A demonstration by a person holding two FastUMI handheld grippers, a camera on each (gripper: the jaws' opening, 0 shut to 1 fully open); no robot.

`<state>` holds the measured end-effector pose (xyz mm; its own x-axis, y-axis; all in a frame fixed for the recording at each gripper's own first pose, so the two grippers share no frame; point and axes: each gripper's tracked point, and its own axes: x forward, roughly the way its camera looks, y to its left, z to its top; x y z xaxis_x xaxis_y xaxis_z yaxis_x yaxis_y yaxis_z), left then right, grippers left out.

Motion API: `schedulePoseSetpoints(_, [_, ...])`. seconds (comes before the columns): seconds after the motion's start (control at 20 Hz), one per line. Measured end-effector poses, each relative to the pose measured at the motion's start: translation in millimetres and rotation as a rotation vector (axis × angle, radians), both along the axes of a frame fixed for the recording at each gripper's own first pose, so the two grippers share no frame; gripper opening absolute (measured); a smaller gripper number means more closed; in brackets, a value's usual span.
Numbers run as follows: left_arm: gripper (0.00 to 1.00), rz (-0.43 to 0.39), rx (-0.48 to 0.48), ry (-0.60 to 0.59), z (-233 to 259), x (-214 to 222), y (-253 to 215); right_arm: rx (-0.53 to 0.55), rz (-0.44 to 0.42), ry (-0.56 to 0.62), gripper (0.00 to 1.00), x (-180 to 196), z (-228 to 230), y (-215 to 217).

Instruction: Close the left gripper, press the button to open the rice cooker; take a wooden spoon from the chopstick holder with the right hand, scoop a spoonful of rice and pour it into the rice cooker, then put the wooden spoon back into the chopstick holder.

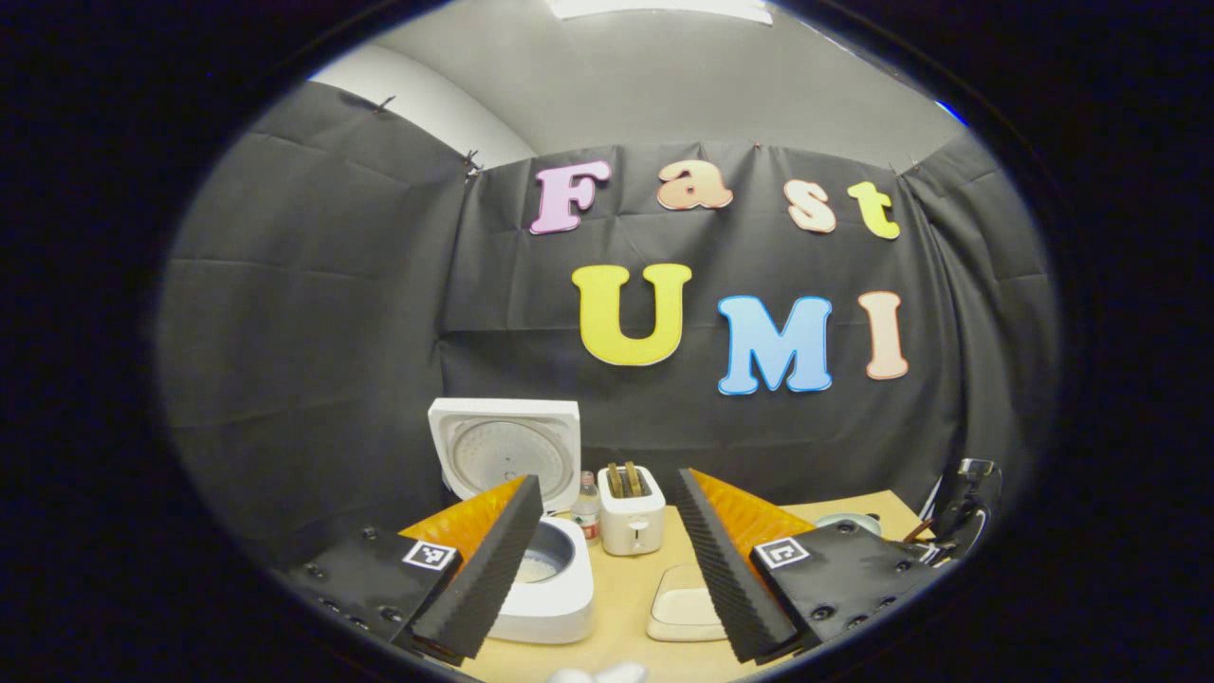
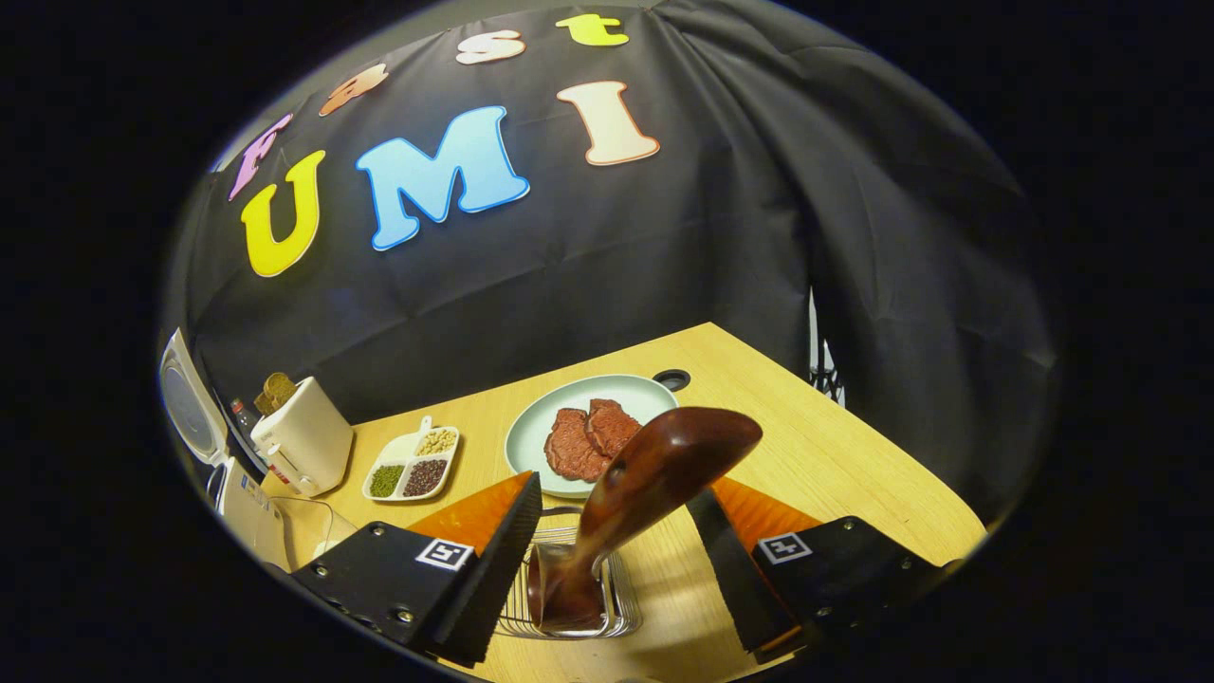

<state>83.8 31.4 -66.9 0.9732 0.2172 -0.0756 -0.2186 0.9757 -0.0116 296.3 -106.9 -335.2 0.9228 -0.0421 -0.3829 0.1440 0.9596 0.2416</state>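
Right tool [image 2: 607,560] released — wooden spoon [image 2: 645,493] stands in chopstick holder [image 2: 569,607], bowl tilted up-right — left tool [image 1: 607,569] released too.

Hidden and cut-off items, both views

Left gripper view: rice cooker [image 1: 555,588] body partly behind the left finger [image 1: 484,569]; pot contents too small to tell; white tray [image 1: 685,607] clipped by the other finger. Right gripper view: wooden spoon [image 2: 654,484] handle end lost inside the chopstick holder [image 2: 569,593] between the fingers; cooker cut off at the far left edge.
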Motion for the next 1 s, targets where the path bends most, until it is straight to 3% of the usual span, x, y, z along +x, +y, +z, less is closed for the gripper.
schedulePoseSetpoints(0.05, [0.97,0.012,0.001,0.001,-0.9,1.8,3.4,0.008,0.011,0.005,0.93,3.6,-2.0,1.1])
schedulePoseSetpoints(0.25, [0.96,0.037,0.003,0.024,-7.5,0.5,5.6,0.060,0.021,0.010,0.22,6.6,3.3,11.0])
schedulePoseSetpoints(0.65, [0.97,0.049,0.030,0.020,-3.0,-7.2,12.9,0.047,0.048,-0.014,0.22,7.7,20.3,13.5])
schedulePoseSetpoints(0.7, [0.97,0.045,0.028,0.022,-4.6,-8.2,12.5,0.047,0.050,-0.013,0.19,6.5,22.8,15.1])
schedulePoseSetpoints(1.0, [0.98,0.032,0.006,0.021,-9.8,-9.7,34.8,-0.045,0.063,-0.059,0.18,-5.8,62.2,28.8])
